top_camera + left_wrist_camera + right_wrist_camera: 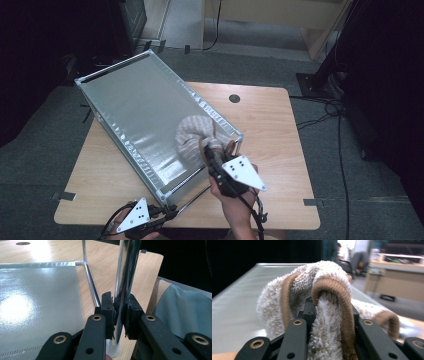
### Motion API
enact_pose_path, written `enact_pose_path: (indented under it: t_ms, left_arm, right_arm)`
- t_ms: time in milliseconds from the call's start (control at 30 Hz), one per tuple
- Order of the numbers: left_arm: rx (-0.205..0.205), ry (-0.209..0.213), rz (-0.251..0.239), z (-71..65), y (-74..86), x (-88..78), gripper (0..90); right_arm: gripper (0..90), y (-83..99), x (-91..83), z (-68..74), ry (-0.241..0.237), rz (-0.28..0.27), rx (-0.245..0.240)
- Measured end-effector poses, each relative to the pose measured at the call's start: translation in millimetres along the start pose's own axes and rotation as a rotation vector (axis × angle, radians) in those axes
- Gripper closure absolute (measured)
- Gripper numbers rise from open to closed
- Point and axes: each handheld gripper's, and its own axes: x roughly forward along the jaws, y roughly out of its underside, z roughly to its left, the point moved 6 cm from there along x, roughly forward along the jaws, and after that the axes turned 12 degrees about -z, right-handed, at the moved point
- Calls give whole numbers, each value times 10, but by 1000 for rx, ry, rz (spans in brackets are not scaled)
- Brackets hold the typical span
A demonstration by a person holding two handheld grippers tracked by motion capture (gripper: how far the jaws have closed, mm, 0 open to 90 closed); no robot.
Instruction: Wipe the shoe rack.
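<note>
A cream towel (322, 297) with tan-brown edging, a silvery-grey rack (135, 107), a light wood-grain table (270, 130).

Wooden table (280, 150): carries the silver fabric-sided metal-frame rack (135, 107), which lies across its left half, running from the far left corner toward the near edge.
Rack frame: its near corner sits close to the table's near edge, left of middle; its far end overhangs the far left corner.
Fluffy beige-and-brown towel (195, 137): on the rack's near right rim, partly over the fabric panel.
Right gripper (212, 152): right of the rack, at the towel, clamped on its fold.
Left gripper (167, 212): at the near edge, clamped on the thin chrome rack leg (123, 287).
</note>
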Motion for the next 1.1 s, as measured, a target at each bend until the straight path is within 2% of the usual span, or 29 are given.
enact_pose_path:
  t_ms: [133, 200, 267, 400, 500, 667, 733, 833, 900, 933, 1033, 1100]
  left_arm:
    - [5, 0, 3, 1, 1, 3, 809]
    - [4, 1, 3, 1, 2, 3, 808]
    - [3, 2, 3, 1, 2, 3, 808]
    - [0, 2, 1, 3, 2, 4, 808]
    - [-3, 2, 1, 0, 2, 6, 808]
    - [-6, 3, 1, 4, 3, 7, 807]
    - [-7, 3, 0, 4, 4, 8, 807]
    - [-9, 3, 0, 4, 5, 8, 806]
    - [-9, 4, 0, 5, 6, 8, 806]
    - [-9, 4, 0, 5, 6, 8, 806]
    - [-9, 5, 1, 5, 7, 7, 806]
    - [-9, 5, 1, 5, 8, 7, 806]
  right_arm:
    - [711, 1, 46, -254, 112, -8, 13]
    - [715, 5, 67, -276, 120, -6, 43]
    - [718, 11, 80, -206, 97, -5, 40]
    - [717, 34, 75, 85, -38, 12, 23]
    - [717, 24, 36, 235, -84, 18, 5]
    - [718, 15, -45, 492, -189, 30, 18]
    - [718, 4, -75, 609, -257, 33, 42]
    - [718, -3, -98, 710, -309, 31, 41]
    - [719, -3, -100, 736, -324, 24, 25]
    - [720, 3, -97, 720, -313, 26, 15]
    - [722, 11, -75, 615, -268, 32, 11]
    - [723, 15, -54, 501, -214, 33, 8]
